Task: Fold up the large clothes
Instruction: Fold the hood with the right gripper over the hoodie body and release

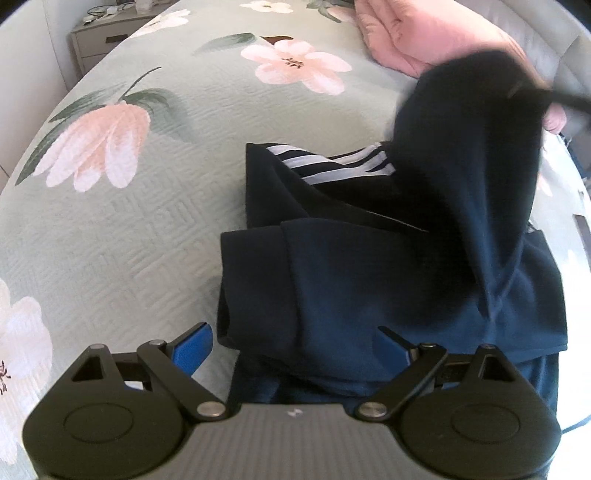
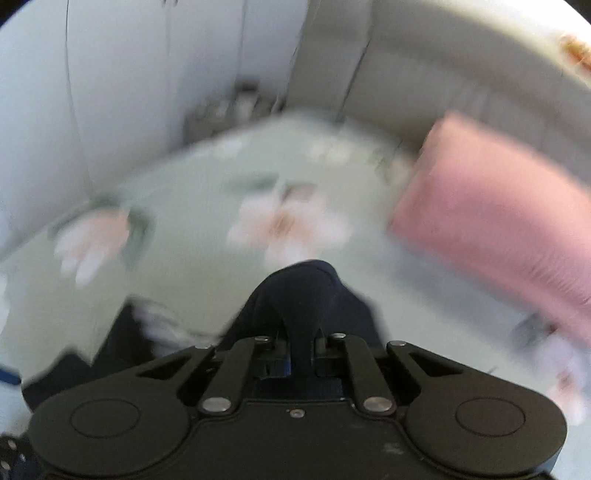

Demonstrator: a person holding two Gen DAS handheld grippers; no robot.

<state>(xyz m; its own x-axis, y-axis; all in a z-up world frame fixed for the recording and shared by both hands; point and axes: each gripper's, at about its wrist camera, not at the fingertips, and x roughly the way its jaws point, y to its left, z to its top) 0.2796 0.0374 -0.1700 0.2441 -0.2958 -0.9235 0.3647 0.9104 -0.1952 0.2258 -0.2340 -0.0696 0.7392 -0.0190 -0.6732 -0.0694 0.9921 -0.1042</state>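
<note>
bedspread (image 1: pixel 155 229): pale green, quilted, pink-and-white flower print with dark leaves, fills frame from 7 to 12 o'clock | pink quilt (image 1: pixel 424 33): folded, lying on bedspread at 1 o'clock | nightstand (image 1: pixel 99 40): grey, drawer fronts visible, 11 o'clock beyond bed edge, small items on top unclear | headboard (image 2: pixel 424 85): light, padded, behind pink quilt, blurred

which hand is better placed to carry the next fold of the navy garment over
Right. The right gripper has its jaws shut on a lifted bunch of the navy garment. The left gripper stands open over the folded edge, gripping nothing, so it seems better suited to steadying.
</note>
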